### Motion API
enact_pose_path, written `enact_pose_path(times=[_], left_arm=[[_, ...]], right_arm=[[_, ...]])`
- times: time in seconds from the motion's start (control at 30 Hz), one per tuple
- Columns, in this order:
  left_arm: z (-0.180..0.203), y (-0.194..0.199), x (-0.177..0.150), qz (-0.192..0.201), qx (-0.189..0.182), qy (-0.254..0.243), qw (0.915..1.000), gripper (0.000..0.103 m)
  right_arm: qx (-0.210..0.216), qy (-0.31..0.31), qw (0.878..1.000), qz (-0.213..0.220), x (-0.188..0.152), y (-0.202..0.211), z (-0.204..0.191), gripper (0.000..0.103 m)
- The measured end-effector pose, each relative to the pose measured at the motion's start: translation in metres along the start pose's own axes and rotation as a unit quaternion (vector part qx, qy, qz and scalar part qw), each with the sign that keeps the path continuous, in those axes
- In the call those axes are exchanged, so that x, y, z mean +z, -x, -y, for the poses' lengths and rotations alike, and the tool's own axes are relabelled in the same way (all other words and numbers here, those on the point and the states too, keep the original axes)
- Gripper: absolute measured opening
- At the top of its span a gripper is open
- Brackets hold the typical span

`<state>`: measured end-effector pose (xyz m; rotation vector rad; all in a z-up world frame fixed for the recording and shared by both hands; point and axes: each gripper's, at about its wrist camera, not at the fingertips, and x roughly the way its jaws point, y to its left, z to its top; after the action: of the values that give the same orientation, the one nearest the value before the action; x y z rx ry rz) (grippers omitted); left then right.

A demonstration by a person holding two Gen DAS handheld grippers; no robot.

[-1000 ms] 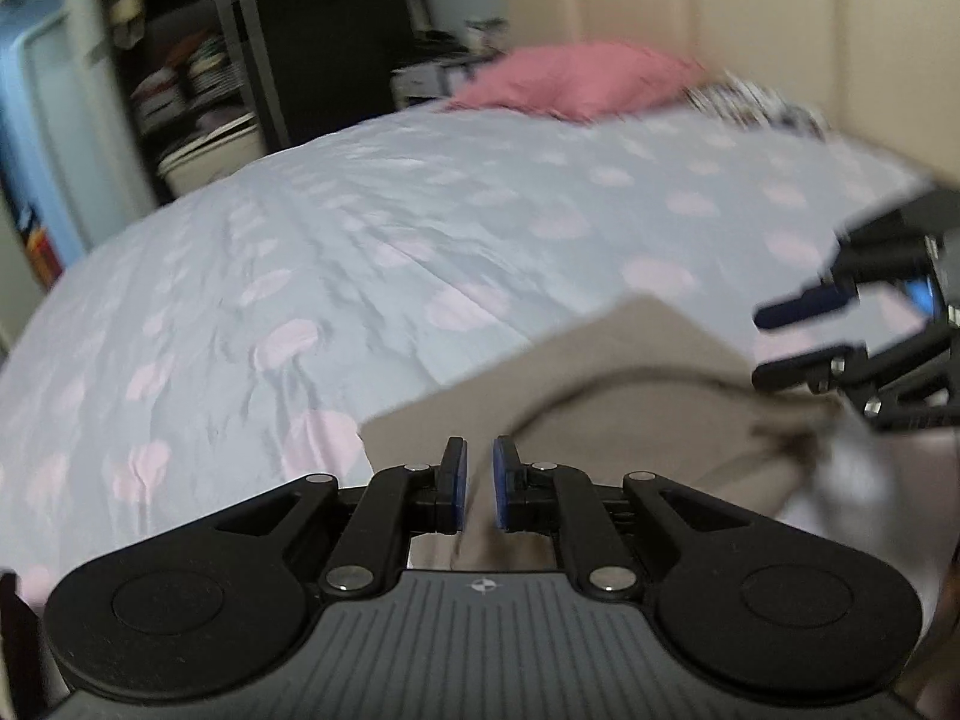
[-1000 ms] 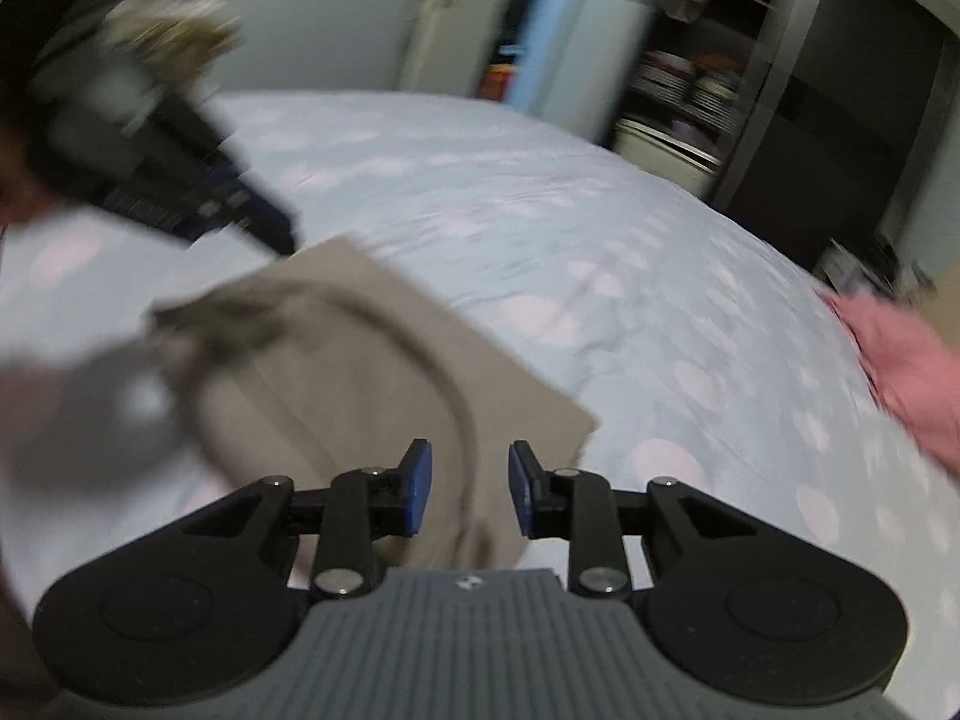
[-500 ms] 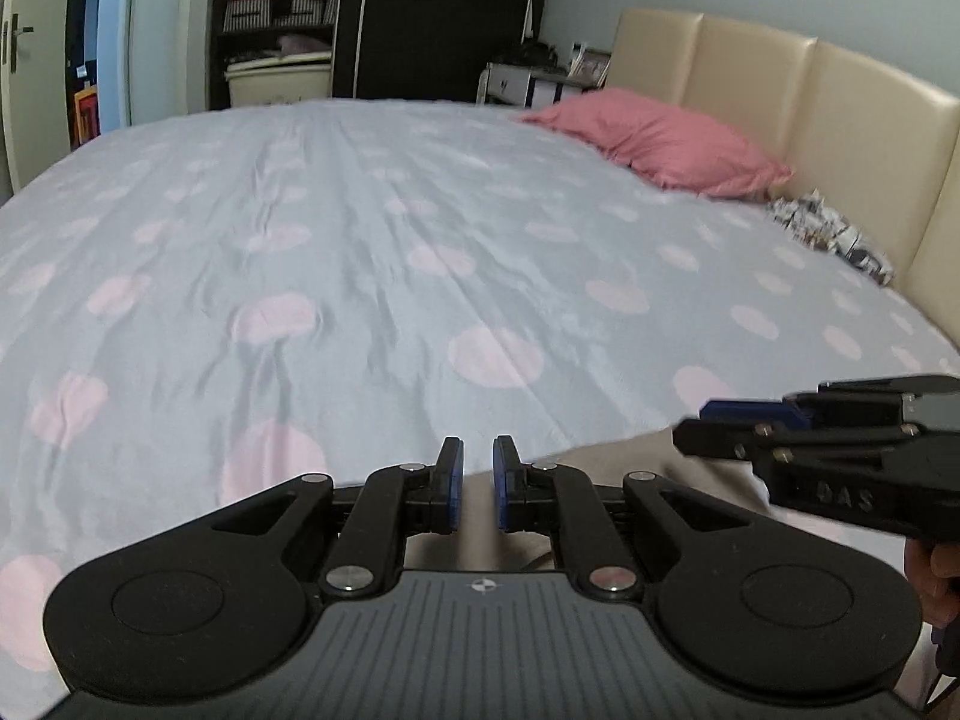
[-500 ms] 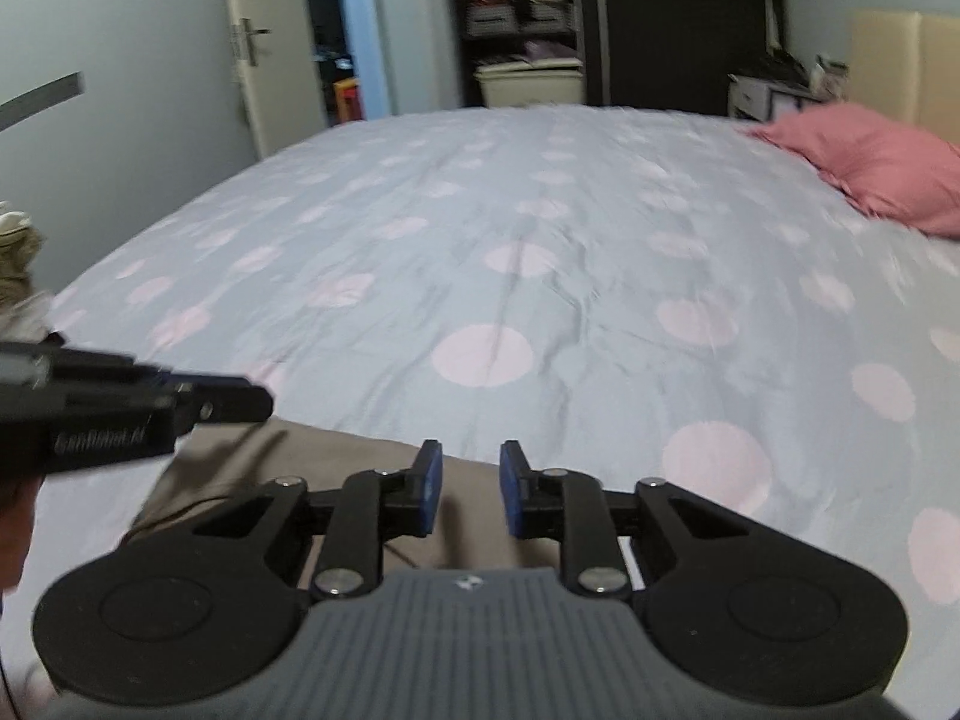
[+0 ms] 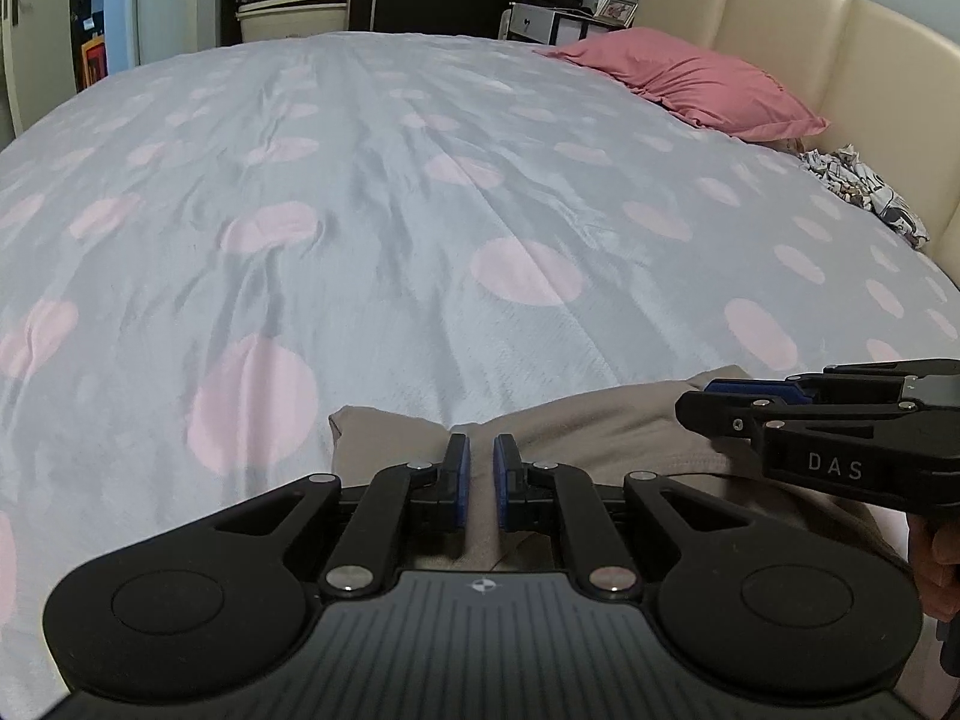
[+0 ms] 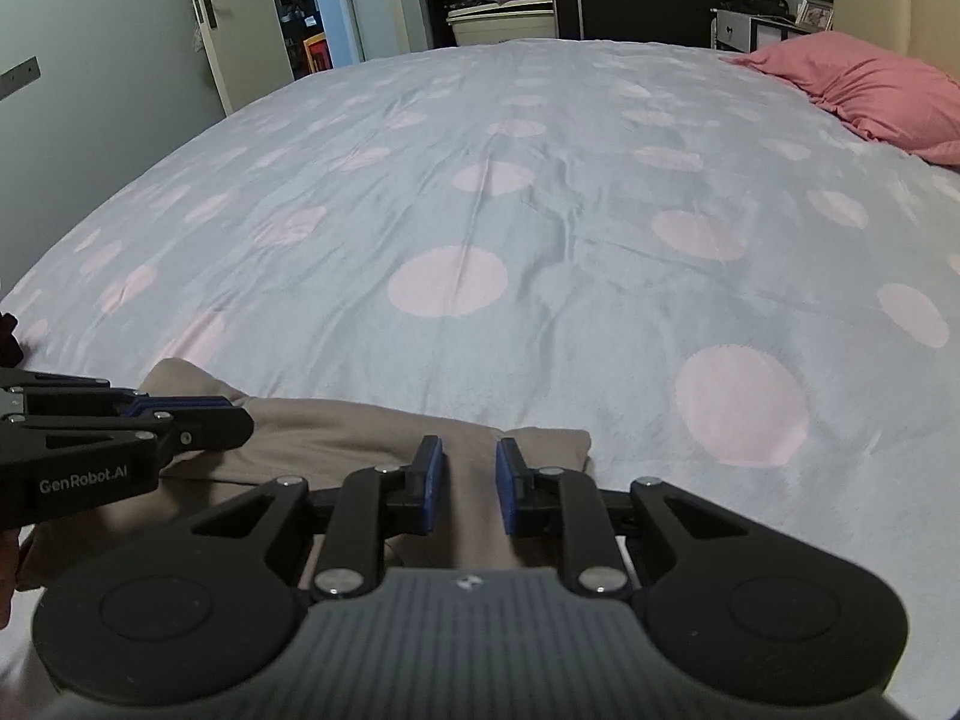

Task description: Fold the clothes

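The bed [image 5: 390, 192] is covered by a pale blue sheet dotted with pink. A beige garment [image 5: 600, 438] is laid at lower centre — a pink pillow [image 5: 690, 84] and patterned cloth [image 5: 864, 192] at upper right.

Right gripper [image 6: 469, 483] parted over beige garment [image 6: 336, 438]; left gripper [image 6: 237, 417] beside.

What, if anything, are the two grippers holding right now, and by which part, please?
Nothing, as far as can be seen. Both the left gripper and right gripper sit over the beige garment near its far edge, jaws slightly apart, without visibly pinching fabric.
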<state>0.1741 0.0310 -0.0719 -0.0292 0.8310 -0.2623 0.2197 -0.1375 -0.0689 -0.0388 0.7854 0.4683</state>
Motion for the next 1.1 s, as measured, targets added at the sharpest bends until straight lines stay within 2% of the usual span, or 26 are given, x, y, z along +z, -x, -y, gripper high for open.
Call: enact_pose_path(times=[0.43, 0.67, 0.9, 1.1], left_arm=[[0.016, 0.030, 0.009, 0.001, 0.019, -0.013, 0.9997, 0.008], [0.028, 0.059, -0.001, 0.007, 0.001, -0.019, 0.9998, 0.008], [0.048, 0.070, -0.026, -0.014, -0.018, -0.048, 0.9986, 0.008], [0.045, 0.054, -0.049, -0.060, -0.007, -0.049, 0.9970, 0.008]], right_arm=[[-0.003, 0.008, 1.000, 0.002, 0.009, 0.031, -0.009, 0.022], [0.016, 0.018, 1.000, 0.004, -0.009, 0.069, -0.020, 0.024], [0.032, 0.034, 0.999, -0.009, -0.038, 0.090, -0.031, 0.023], [0.036, 0.051, 0.997, -0.052, -0.061, 0.074, -0.037, 0.024]])
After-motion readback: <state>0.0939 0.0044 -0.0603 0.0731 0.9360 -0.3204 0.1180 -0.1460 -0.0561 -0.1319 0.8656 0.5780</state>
